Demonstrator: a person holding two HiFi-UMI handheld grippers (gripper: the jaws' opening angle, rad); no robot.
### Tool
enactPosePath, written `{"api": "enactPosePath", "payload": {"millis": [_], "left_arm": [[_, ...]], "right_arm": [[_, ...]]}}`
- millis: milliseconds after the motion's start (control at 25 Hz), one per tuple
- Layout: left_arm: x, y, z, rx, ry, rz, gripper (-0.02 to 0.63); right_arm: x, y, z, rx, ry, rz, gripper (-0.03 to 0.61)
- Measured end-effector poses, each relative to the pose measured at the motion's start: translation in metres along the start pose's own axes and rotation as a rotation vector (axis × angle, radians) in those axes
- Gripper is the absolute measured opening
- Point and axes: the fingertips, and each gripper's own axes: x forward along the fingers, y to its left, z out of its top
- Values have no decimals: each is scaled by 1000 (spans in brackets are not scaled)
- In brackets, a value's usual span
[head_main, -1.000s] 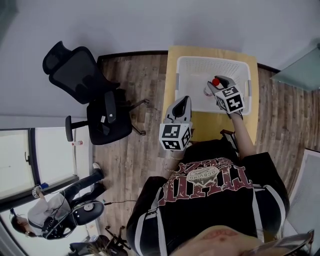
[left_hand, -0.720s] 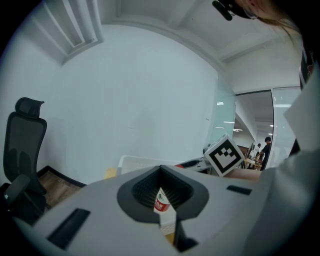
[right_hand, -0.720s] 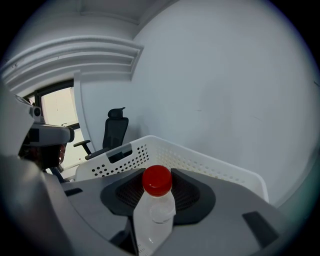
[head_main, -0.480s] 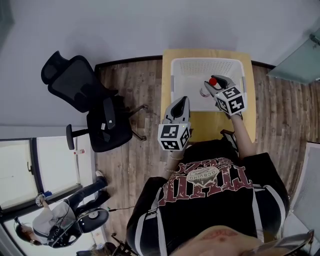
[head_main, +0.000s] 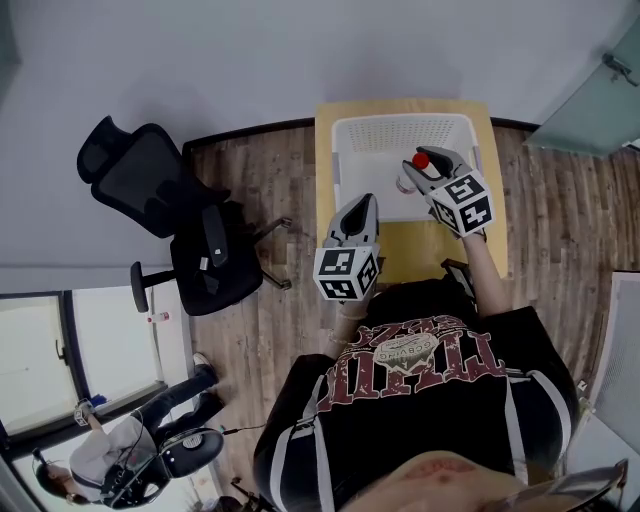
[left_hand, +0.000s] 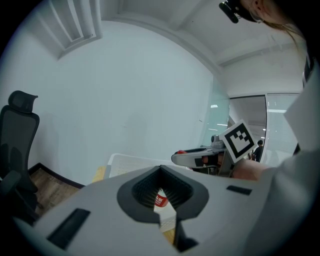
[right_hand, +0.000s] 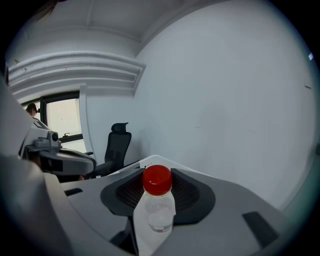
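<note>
My right gripper (head_main: 425, 168) is shut on a clear bottle with a red cap (head_main: 421, 161) and holds it upright above the white basket (head_main: 340, 150). In the right gripper view the bottle (right_hand: 156, 210) stands between the dark pads (right_hand: 187, 192). My left gripper (head_main: 360, 208) hovers by the basket's near left corner, close to my body. Its jaws are nearly together on a small white item with a red label (left_hand: 160, 201). The right gripper (left_hand: 200, 157) shows in the left gripper view.
The basket sits on a small yellow table (head_main: 400, 245) against a pale wall. A black office chair (head_main: 170, 210) stands on the wood floor to the left. Another person (head_main: 110, 460) sits at the lower left. A glass partition (head_main: 590, 100) is at the right.
My right gripper has risen and tipped upward with the bottle, so less of the basket shows beneath it. The left gripper has barely moved.
</note>
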Motion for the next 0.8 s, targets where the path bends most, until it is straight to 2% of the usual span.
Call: {"api": "enactPosePath", "payload": {"millis": [800], "left_arm": [[-20,-14,-8,14,10,-54,48]], "right_arm": [[-50,37,45,-47,-105,-12,167]]}}
